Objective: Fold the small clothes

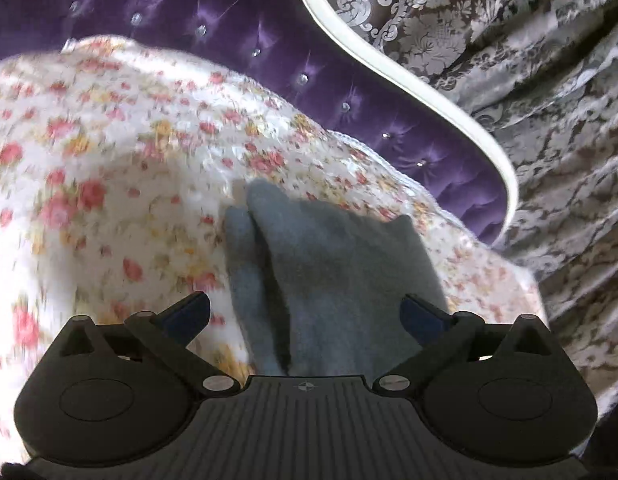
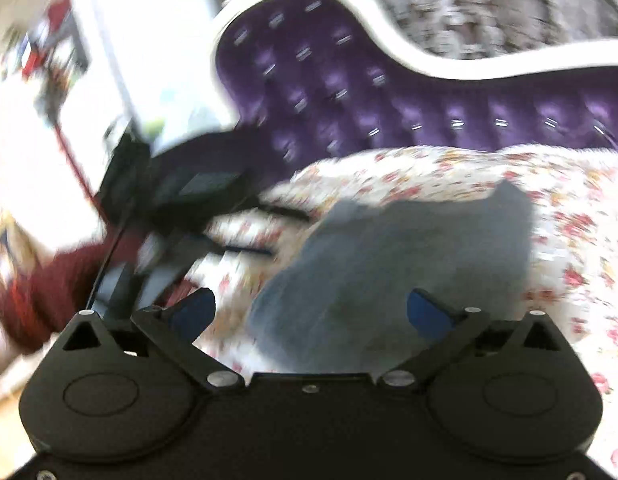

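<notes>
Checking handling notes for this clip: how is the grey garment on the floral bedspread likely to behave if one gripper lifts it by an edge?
The grey garment looks soft and fuzzy, with a limp fold, so it would probably droop. It lies thin on the floral bedspread, so it is likely light. Its nap suggests little slipping.

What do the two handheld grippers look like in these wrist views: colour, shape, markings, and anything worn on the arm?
The left gripper is matte black: a ribbed central plate with a small crosshair mark, two rounded housings with oval insets, silver pivot screws and angled link arms ending in blue fingertip pads. The right gripper matches it, though its plate looks smooth. In the right view, blurred, a dark red knitted sleeve shows behind the left gripper.
</notes>
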